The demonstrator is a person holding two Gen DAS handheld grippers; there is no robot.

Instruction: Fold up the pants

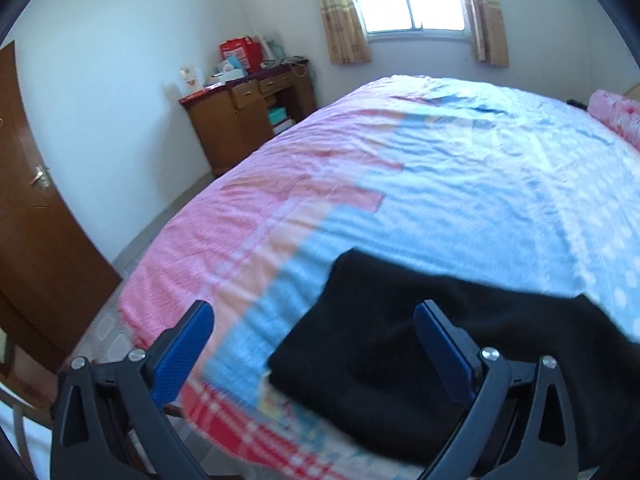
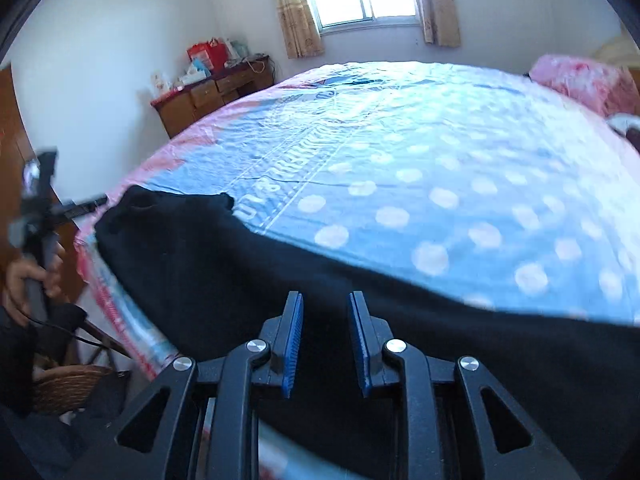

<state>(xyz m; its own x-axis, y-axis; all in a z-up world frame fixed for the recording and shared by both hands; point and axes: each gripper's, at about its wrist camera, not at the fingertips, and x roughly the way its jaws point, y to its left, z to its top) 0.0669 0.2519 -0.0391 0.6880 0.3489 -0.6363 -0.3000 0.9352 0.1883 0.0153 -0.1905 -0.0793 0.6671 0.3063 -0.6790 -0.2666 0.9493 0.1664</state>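
Mostly done by the look of it: pants (image 1: 384, 344) lying folded near the bed (image 1: 480, 184) edge, left gripper (image 1: 312, 344) wide apart and empty, right gripper (image 2: 325, 336) narrowly parted, gripping nothing, maybe one fold left.

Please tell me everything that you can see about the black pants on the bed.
The black pants look like a soft, matte fabric, plain in colour with no visible pattern. They lie flat on the bed cover near its front edge, apparently already folded, with a thick doubled edge in the left wrist view. The left gripper is wide open above one end; the right gripper is narrowly open above them. No pad visibly grips them.
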